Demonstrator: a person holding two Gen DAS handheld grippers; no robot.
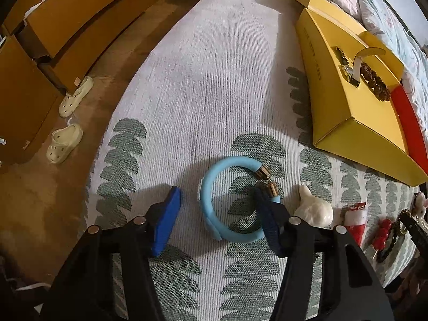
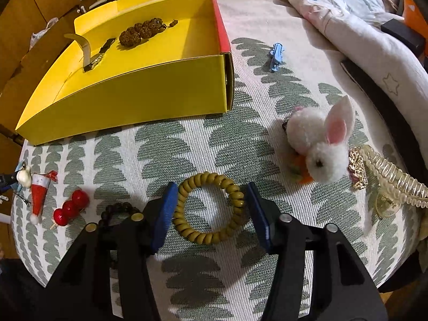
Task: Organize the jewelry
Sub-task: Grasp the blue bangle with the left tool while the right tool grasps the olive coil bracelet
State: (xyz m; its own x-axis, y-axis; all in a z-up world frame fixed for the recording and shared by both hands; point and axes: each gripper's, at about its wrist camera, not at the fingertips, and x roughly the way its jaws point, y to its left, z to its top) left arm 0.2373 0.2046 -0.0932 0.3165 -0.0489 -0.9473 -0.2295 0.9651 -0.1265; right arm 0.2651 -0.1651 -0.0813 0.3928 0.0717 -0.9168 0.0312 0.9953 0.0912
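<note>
Inside the yellow cardboard box (image 2: pixel 128 91) at ten o'clock lie only brown beads (image 2: pixel 139 30) and a clip, while my left hand-held gripper (image 1: pixel 216 214) straddles the sky-blue bangle (image 1: pixel 214 208) unclenched, and my right hand-held gripper (image 2: pixel 210 211) brackets the olive coil hair tie (image 2: pixel 230 187), ungripped.

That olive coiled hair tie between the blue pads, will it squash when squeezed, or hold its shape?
The spiral hair tie looks like springy plastic coil, so it probably squashes oval under the right gripper, then rebounds. It seems light. Lying flat on the woven cloth, it is unlikely to roll.
</note>
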